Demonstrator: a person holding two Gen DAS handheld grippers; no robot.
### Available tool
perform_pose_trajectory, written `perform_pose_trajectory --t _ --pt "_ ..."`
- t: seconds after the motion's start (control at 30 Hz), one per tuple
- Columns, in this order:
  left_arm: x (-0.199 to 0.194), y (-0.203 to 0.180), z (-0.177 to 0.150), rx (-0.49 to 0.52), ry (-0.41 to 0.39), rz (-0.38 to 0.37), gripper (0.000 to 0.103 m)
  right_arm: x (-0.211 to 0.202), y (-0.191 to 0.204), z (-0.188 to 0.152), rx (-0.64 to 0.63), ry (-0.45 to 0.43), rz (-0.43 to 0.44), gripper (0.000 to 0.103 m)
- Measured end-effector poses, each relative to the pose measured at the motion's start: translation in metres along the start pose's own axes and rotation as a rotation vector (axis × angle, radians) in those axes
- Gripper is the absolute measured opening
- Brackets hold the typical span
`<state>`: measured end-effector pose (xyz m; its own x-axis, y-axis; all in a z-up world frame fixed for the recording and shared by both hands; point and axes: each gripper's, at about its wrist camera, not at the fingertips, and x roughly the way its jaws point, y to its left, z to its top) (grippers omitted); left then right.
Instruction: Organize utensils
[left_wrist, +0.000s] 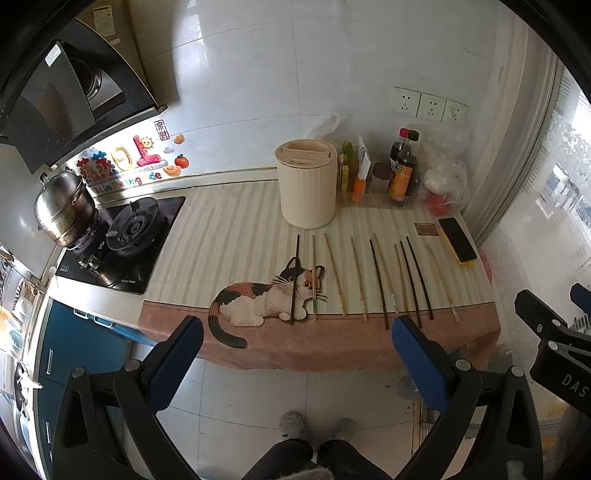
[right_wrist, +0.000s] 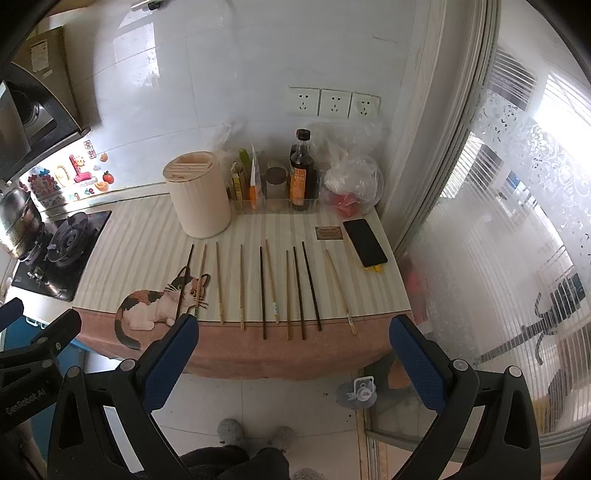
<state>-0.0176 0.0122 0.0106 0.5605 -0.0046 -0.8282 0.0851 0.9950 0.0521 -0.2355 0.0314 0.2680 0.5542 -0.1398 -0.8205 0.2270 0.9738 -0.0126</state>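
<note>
Several loose chopsticks, dark ones (left_wrist: 378, 280) and light bamboo ones (left_wrist: 334, 273), lie side by side on a striped cat-print mat (left_wrist: 221, 240); they also show in the right wrist view (right_wrist: 263, 291). A cream cylindrical utensil holder (left_wrist: 306, 181) with slots on top stands behind them; it also shows in the right wrist view (right_wrist: 199, 194). My left gripper (left_wrist: 297, 332) is open and empty, held in front of the counter's near edge. My right gripper (right_wrist: 295, 332) is open and empty too, likewise short of the counter. The right gripper also shows at the left wrist view's right edge (left_wrist: 546, 332).
A phone in a yellow case (right_wrist: 365, 242) and a small brown card (right_wrist: 329, 233) lie at the mat's right. Sauce bottles (right_wrist: 303, 170), seasoning packets and plastic bags (right_wrist: 351, 181) line the back wall. A gas hob (left_wrist: 125, 236) with a steel pot (left_wrist: 64, 206) is at left.
</note>
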Motion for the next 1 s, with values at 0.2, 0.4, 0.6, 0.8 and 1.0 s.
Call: perform_pose_trajectory --t 0.2,0.4,0.6,0.8,1.0 --pt "-0.001 -0.004 0.002 0.0 -0.006 0.004 0.103 -0.007 -0.001 -0.004 0.002 -0.016 0.002 0.103" --pt "-0.003 -0.005 0.007 -0.001 -0.009 0.004 0.103 -0.011 -0.001 -0.006 0.005 -0.02 0.002 0.103" --pt "-0.004 -0.006 0.007 -0.002 -0.011 0.001 0.103 -0.014 -0.002 -0.008 0.002 -0.027 0.001 0.103" --pt "-0.009 -0.01 0.01 -0.001 -0.018 0.001 0.103 -0.021 -0.001 -0.009 0.006 -0.041 0.003 0.103" --pt "-0.01 -0.015 0.024 -0.001 -0.021 -0.004 0.103 -0.024 0.0 -0.008 0.01 -0.044 0.003 0.103"
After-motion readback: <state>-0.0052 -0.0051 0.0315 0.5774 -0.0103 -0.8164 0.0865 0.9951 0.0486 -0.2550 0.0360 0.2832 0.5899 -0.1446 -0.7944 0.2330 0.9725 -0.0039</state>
